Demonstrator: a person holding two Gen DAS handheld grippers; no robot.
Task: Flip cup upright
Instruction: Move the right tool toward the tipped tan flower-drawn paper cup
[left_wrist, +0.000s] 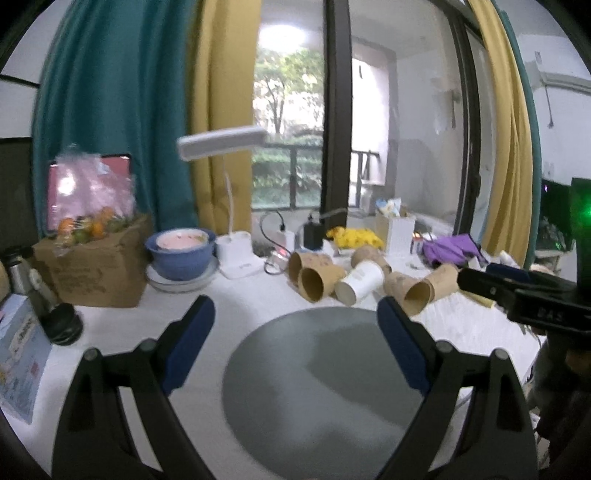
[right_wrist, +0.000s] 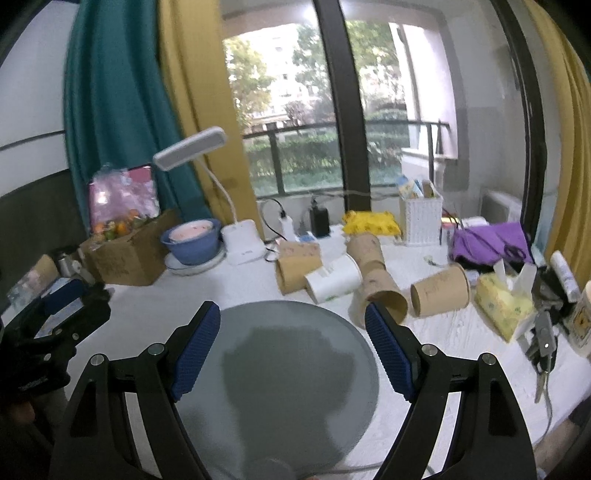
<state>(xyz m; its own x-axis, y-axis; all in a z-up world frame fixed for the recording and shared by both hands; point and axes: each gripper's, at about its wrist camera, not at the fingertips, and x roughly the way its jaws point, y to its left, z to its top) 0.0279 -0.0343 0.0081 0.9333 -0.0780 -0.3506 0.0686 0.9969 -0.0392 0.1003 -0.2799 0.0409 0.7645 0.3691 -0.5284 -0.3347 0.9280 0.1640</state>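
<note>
Several paper cups lie on their sides on the white table behind a grey round mat (left_wrist: 321, 373). Among them are a white cup (left_wrist: 360, 281) and brown cups (left_wrist: 317, 282), (left_wrist: 417, 290). In the right wrist view the white cup (right_wrist: 332, 282) lies between brown cups (right_wrist: 297, 271), (right_wrist: 382, 291), with another brown cup (right_wrist: 439, 291) to the right. My left gripper (left_wrist: 295, 321) is open and empty above the mat (right_wrist: 280, 387). My right gripper (right_wrist: 291, 325) is open and empty above the mat, and shows at the right in the left wrist view (left_wrist: 480, 284).
A white desk lamp (left_wrist: 236, 254), a blue bowl (left_wrist: 181, 251) on a plate and a cardboard box (left_wrist: 96, 269) stand at the back left. A white basket (right_wrist: 421, 218), purple cloth (right_wrist: 487, 240), tissue pack (right_wrist: 502, 306) and keys (right_wrist: 545, 343) sit at the right.
</note>
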